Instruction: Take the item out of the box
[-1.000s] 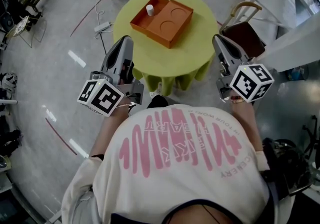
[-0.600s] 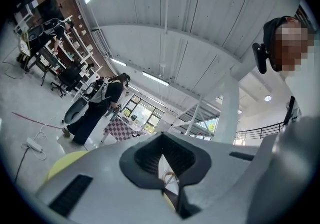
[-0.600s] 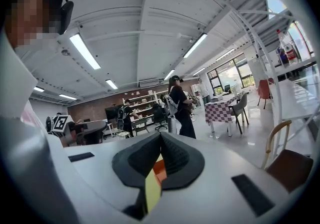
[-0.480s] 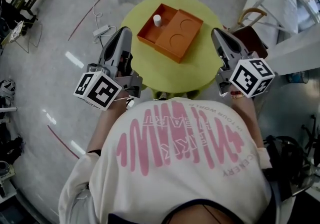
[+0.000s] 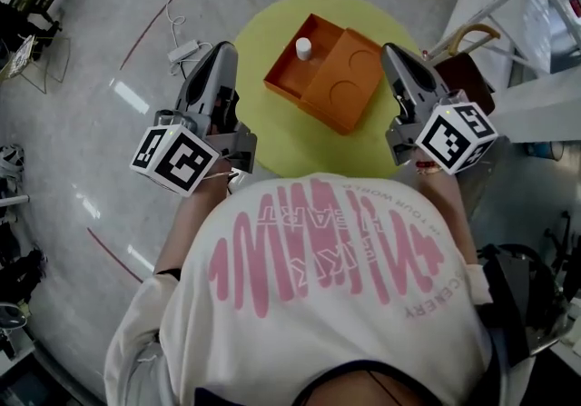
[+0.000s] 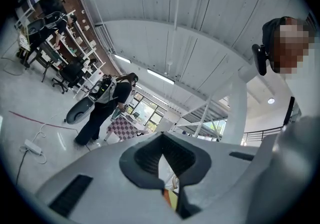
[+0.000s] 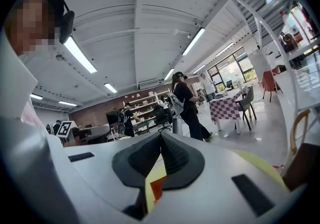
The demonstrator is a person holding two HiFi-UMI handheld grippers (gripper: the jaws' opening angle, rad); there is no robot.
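White item (image 5: pixel 303 48) upright in orange box (image 5: pixel 359 91) toward far edge of counter (image 5: pixel 290 136), nearer than a second ago; left hand-held gripper (image 5: pixel 224 50) and right hand-held gripper (image 5: pixel 392 52) closed, empty, flanking box, reach next.

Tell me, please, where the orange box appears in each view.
Head view: box at top centre, on the yellow table.
Left gripper view: box is a thin orange sliver, bottom centre.
Right gripper view: box is a small orange patch, bottom centre.
Shared landmark: the table, directly beside it everywhere.

The T-shirt (image 5: pixel 338 300) is white, printed with pink bars and pink lettering.
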